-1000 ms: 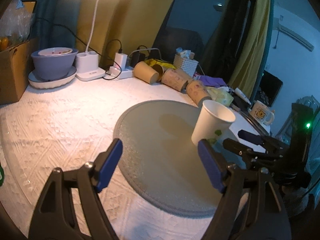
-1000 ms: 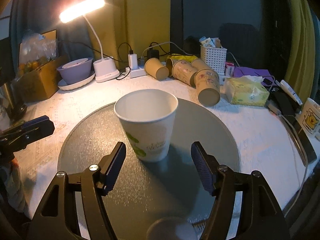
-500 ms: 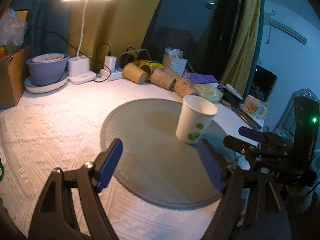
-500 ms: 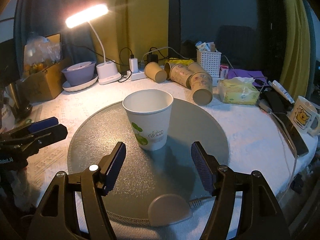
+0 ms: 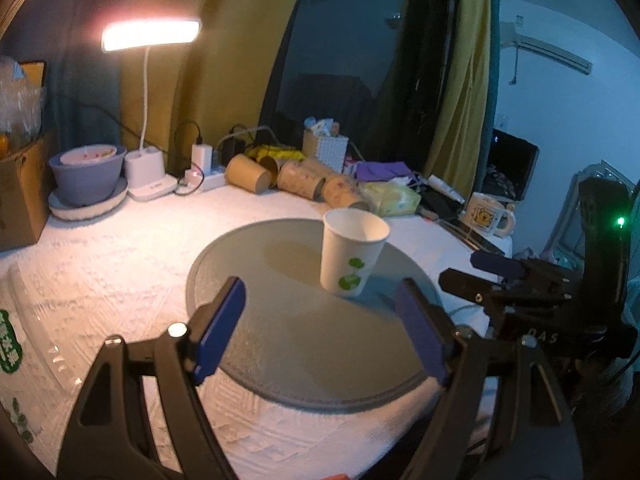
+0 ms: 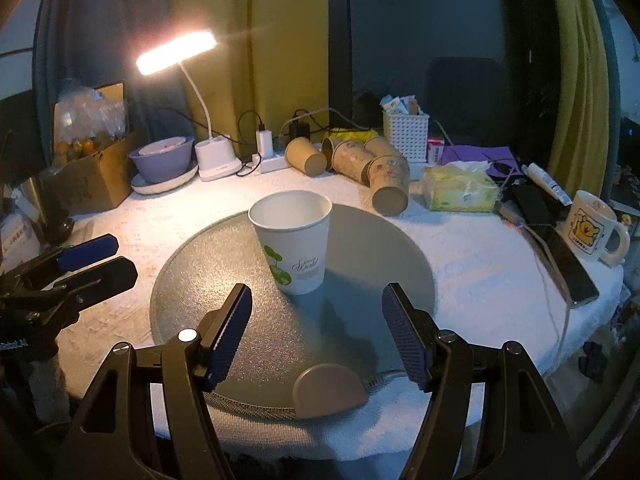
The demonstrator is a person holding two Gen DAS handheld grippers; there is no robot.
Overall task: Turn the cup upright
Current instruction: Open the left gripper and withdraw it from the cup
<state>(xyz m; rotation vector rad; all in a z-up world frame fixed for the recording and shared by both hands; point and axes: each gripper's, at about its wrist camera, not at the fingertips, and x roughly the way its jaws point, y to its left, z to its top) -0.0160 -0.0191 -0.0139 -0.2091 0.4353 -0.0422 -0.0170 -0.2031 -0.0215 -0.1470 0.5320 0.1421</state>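
Observation:
A white paper cup (image 6: 294,240) with green leaf print stands upright, mouth up, on a round grey mat (image 6: 224,320); it also shows in the left wrist view (image 5: 352,256) on the mat (image 5: 288,344). My right gripper (image 6: 316,336) is open and empty, a short way in front of the cup. My left gripper (image 5: 320,336) is open and empty, back from the cup. Each gripper shows in the other's view: the left one (image 6: 92,260) at the mat's left, the right one (image 5: 480,268) at its right.
Several brown paper cups (image 6: 360,164) lie on their sides at the back. A lit desk lamp (image 6: 212,160), power strip, purple bowl (image 6: 164,160), cardboard box, white basket (image 6: 406,136), tissue pack (image 6: 460,192), phone and bear mug (image 6: 592,228) ring the white-clothed table.
Both grippers have drawn back from the cup and risen; the cup looks smaller and stands in the same spot. Jaws stay open.

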